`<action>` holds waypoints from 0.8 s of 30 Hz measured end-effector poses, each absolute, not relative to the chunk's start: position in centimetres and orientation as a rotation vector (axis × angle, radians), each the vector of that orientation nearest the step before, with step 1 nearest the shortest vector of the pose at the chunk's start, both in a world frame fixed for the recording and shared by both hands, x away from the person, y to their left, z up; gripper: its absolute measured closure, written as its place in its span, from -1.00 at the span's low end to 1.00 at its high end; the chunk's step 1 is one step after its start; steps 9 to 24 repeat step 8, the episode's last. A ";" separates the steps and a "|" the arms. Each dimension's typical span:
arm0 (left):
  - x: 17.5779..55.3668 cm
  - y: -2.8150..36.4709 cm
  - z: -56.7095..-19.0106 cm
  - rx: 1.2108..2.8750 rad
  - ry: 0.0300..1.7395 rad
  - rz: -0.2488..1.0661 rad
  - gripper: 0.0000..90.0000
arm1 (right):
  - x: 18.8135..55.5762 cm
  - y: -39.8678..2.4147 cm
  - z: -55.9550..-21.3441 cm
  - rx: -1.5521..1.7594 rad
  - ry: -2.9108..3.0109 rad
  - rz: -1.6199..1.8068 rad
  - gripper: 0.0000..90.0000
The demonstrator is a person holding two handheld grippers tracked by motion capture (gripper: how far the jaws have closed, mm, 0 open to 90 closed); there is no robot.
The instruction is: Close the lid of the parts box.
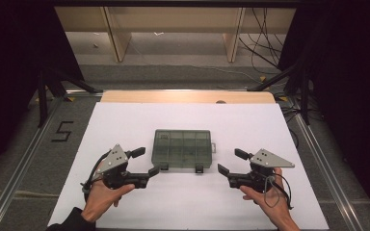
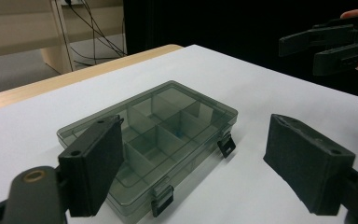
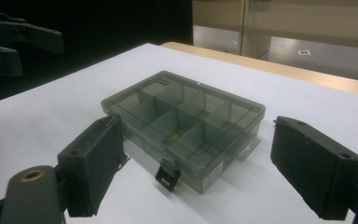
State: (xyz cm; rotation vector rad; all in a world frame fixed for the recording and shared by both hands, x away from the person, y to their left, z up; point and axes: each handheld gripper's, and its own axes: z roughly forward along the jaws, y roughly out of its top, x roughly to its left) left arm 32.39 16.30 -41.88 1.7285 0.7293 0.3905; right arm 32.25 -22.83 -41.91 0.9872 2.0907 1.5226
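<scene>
Jaws released beside a closed compartment box

Jaws of the left gripper and right gripper stand spread, clasping nothing. Between them, at frame centre, lies the smoky translucent compartment box, lid shut, both black latches facing the lower edge. It rests on the white tabletop; both hands sit low.

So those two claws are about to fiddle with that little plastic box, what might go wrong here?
1. The box lies loose on the smooth white table, lid shut. A push from one claw alone would probably slide it rather than open it.
2. Its two latches are small beside the broad pads; a claw may slip off or miss them.
3. Both the left claw and the right claw stand open near the front corners and might bump each other.
</scene>
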 end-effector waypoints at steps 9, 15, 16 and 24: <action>32.4 16.2 -41.9 1.733 0.724 0.390 -0.59 | 32.3 -22.7 -42.1 0.988 2.072 1.542 -0.60; 32.4 16.2 -41.9 1.733 0.724 0.390 -0.59 | 32.3 -22.7 -42.1 0.988 2.072 1.542 -0.60; 32.4 16.2 -41.9 1.733 0.724 0.390 -0.59 | 32.3 -22.7 -42.1 0.988 2.072 1.542 -0.60; 32.4 16.2 -41.9 1.733 0.724 0.390 -0.59 | 32.3 -22.7 -42.1 0.988 2.072 1.542 -0.60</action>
